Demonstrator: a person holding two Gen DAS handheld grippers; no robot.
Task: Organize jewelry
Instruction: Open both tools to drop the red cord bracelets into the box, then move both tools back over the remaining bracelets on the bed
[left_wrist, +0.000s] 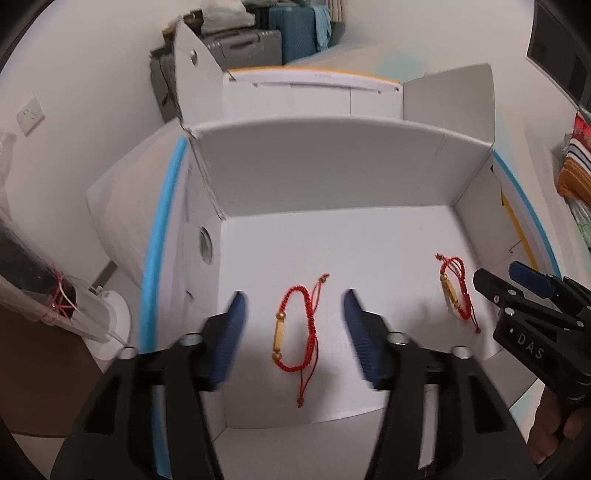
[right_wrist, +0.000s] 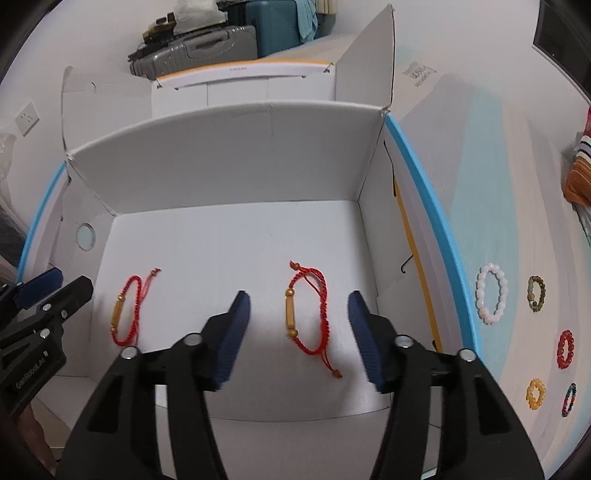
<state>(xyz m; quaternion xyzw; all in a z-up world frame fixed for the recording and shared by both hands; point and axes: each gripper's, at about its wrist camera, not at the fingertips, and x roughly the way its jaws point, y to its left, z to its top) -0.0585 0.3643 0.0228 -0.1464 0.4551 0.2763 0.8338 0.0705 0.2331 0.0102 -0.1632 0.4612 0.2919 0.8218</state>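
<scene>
Lying flat on the floor of an open white cardboard box (right_wrist: 221, 166), two red cord bracelets with gold tube beads sit side by side, well apart. On the left, the left tool (left_wrist: 293, 332) hovers above the left bracelet (left_wrist: 295, 332) with its blue-padded fingers spread wide on either side of it, gripping nothing. To its right, the right tool (right_wrist: 299, 332) hangs over the right bracelet (right_wrist: 304, 314) in the same manner, fingers wide apart and holding nothing. Whether either tool touches the box floor cannot be told. Right of the box, on the pale blue and white counter (right_wrist: 480, 184), more jewelry lies loose: a white bead bracelet (right_wrist: 491, 297), a green bead ring (right_wrist: 536, 293), a red bead ring (right_wrist: 566, 349), a yellow bead ring (right_wrist: 535, 393) and a dark multicoloured ring (right_wrist: 569, 399) nearest the right edge.
</scene>
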